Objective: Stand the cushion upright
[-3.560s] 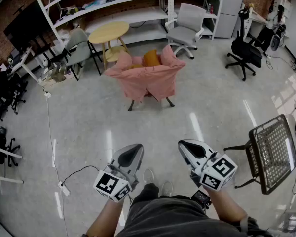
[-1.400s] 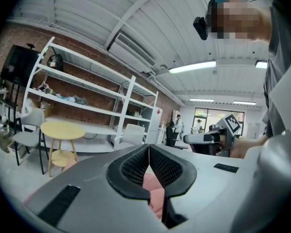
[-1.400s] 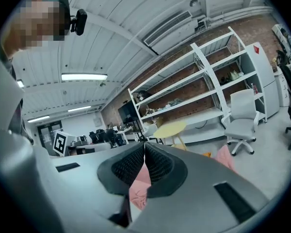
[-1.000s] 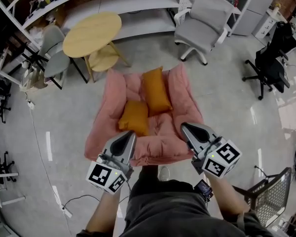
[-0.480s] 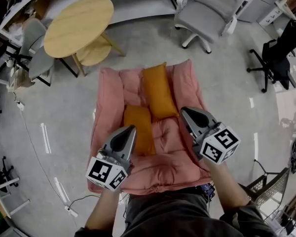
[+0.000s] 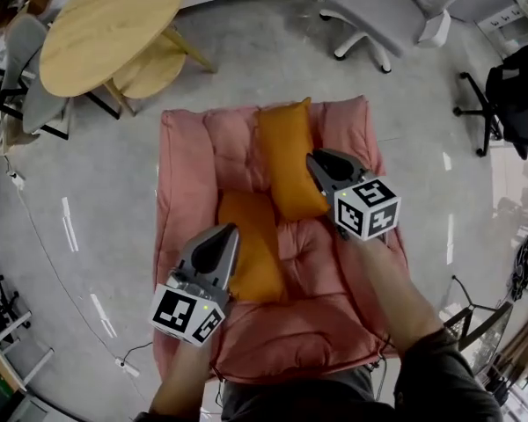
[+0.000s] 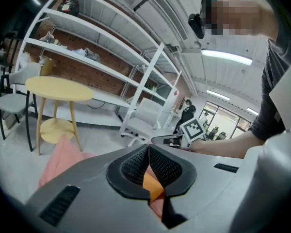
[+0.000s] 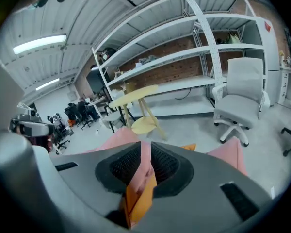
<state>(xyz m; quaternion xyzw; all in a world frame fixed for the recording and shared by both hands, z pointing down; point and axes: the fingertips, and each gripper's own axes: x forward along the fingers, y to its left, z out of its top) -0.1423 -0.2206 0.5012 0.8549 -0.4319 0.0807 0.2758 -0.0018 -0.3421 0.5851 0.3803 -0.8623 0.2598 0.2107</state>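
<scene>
Grippers both shut and empty: left gripper (image 6: 223,229) jaws meet at the tip, right gripper (image 6: 313,156) jaws pressed together, nothing in either. Pink armchair (image 6: 183,174) fills the middle of the head view, with two orange cushions on it. Rear cushion (image 6: 282,161) leans up the backrest. Flat cushion (image 6: 246,253) lies on the seat in front of it, their near ends touching or just beside each other. I take the flat one as the task's cushion. My left gripper hangs over its left edge, my right over the lower right of the rear cushion. Biggest risk, as I judge it: the cushion is soft and so is the seat, so once stood up it slumps or flops back down unless it gets propped on the backrest. Next: my right gripper is so near the rear cushion that a careless sweep could knock it over. Smaller: with shut jaws I can only push, and a pinch may catch the loose pink cover along with the cushion. Only the head view shows both cushions whole and which gripper is over which. The gripper views give just slivers of orange and pink past the jaws, but they settle the jaw state. The right gripper view adds shelving (image 8: 194,47), a round table (image 8: 133,95) and an office chair (image 8: 240,98). The left gripper view catches my right gripper's marker cube (image 7: 193,128).
</scene>
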